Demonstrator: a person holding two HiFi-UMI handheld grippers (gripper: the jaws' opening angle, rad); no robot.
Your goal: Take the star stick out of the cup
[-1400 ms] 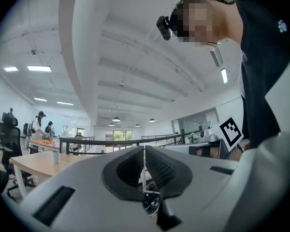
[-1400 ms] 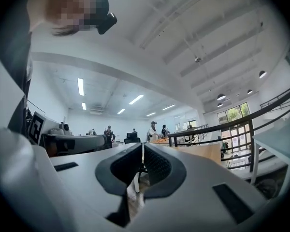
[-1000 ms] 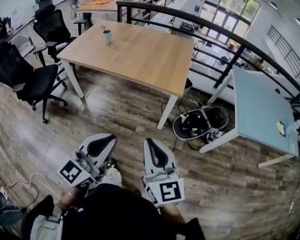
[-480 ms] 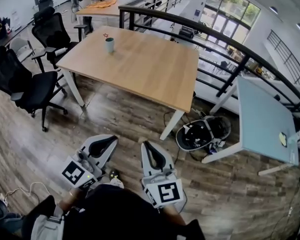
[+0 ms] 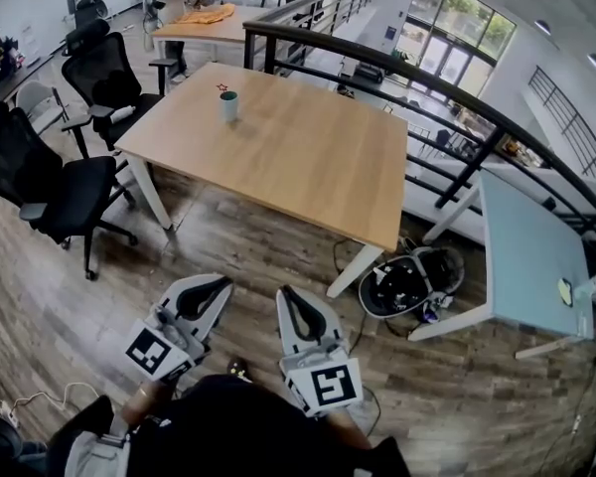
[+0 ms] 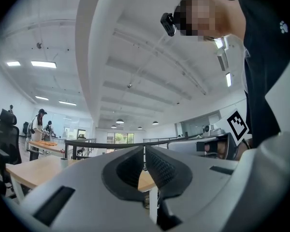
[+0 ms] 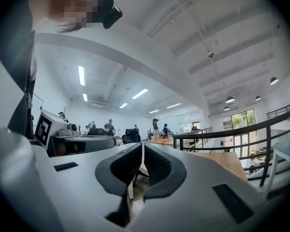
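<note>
Approach phase: small teal cup (image 5: 229, 105) with thin red star stick (image 5: 222, 87) (tiny here, seems upright inside) sits near far-left corner of light wooden table (image 5: 298, 157), well apart from left gripper (image 5: 214, 282) and right gripper (image 5: 288, 295), both carried low, jaws together and empty, nothing reachable yet.

Left gripper (image 5: 215, 285) and right gripper (image 5: 291, 302) held side by side, jaws closed, seemingly empty.

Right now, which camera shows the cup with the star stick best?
The head view: the cup stands in full sight on the wooden table, with the star stick poking out. In the left gripper view it is at most a far speck; the right gripper view shows only the table.
</note>
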